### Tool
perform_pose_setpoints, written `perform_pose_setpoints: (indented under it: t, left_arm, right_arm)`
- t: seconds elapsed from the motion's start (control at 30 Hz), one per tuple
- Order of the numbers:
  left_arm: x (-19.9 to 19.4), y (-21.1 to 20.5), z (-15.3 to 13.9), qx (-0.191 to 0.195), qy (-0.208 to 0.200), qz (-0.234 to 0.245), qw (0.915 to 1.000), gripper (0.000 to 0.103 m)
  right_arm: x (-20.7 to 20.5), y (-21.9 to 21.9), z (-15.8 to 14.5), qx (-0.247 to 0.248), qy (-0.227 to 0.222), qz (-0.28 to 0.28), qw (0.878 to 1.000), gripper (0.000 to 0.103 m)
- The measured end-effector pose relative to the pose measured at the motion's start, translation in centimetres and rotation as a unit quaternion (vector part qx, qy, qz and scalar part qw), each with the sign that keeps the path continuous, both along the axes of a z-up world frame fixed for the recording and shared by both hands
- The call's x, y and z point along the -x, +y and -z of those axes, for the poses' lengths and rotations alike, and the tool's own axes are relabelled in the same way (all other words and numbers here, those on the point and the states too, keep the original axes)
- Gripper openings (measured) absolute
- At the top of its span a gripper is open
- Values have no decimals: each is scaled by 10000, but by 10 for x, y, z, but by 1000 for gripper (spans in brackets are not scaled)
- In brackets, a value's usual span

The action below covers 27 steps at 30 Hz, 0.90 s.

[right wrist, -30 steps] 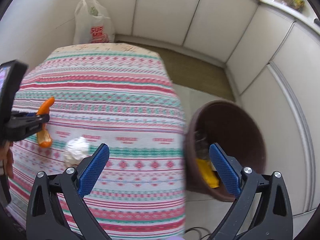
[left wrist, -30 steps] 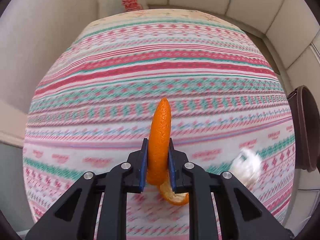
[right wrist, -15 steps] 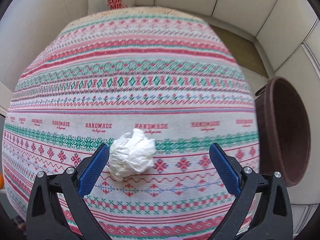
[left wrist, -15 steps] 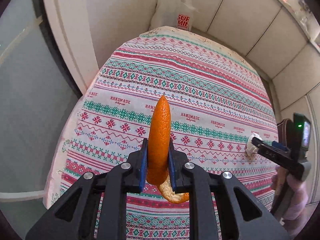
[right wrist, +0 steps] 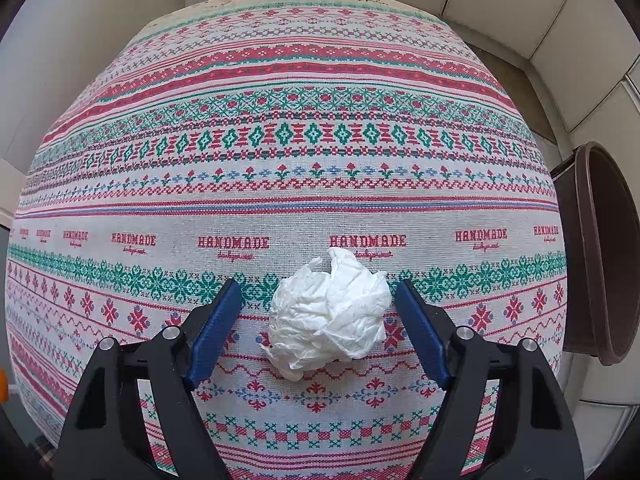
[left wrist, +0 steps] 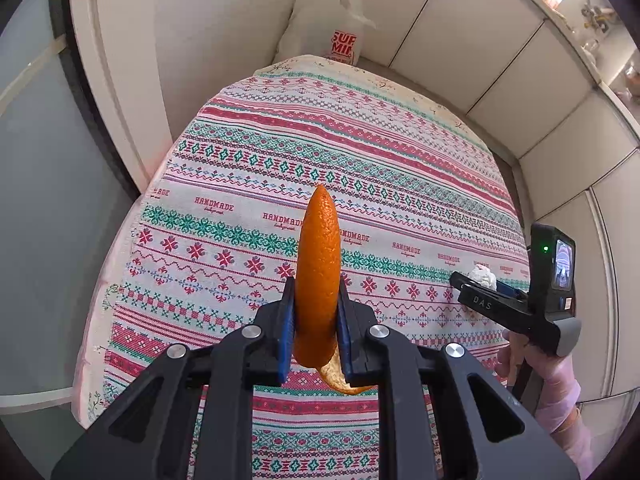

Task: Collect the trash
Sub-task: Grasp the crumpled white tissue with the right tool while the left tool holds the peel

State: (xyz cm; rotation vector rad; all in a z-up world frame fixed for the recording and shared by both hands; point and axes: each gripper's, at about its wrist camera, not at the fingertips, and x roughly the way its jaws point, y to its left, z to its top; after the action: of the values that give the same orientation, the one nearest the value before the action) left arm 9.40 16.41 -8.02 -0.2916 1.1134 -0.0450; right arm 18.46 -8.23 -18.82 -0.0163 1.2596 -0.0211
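Observation:
My left gripper (left wrist: 315,320) is shut on a long orange peel (left wrist: 318,272), held upright above the near part of the patterned tablecloth (left wrist: 360,152). A crumpled white tissue (right wrist: 330,312) lies on the cloth between the open jaws of my right gripper (right wrist: 320,304); the blue pads stand on either side of it, apart from it. In the left wrist view the tissue (left wrist: 483,276) shows just behind my right gripper (left wrist: 476,292) at the table's right edge. A brown bin (right wrist: 600,248) stands beside the table's right side.
A white plastic bag (left wrist: 328,24) with red print stands on the floor behind the table's far end. White cabinet walls (left wrist: 520,80) run along the right and back. A glass panel (left wrist: 36,200) lies to the left of the table.
My right gripper has swung from the bin over to the table and closed in on the tissue, which now sits between its jaws. My left gripper has lifted and drawn back with the peel.

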Motion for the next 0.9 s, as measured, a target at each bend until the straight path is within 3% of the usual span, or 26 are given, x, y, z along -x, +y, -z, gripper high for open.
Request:
perform_pose_setpoints:
  t: [0.07,0.13,0.23,0.57,0.9]
  left_arm:
    - [1,-2,-1,-1,-19,31,10000,18]
    - [1,-1,-2,12,-23,13,10000,18]
    - [0,3,0,23,-24,-46,10000,18]
    - [-1,-3,-2,-9,-100,20,9999,18]
    - [-10,-6,-15,142,-316,-90,9994,18]
  right_arm:
    - [2,1,-3,-39,3,-53,10000,65]
    - [6,6,-7,-36,-24,-162,9999,46]
    - [11,14,-10,-29,-9,-335,9994,34]
    - [24,10,-24,-222,-175,-530,9982,30]
    - [36,-12,-100,-615,-1151,-401,9906,30]
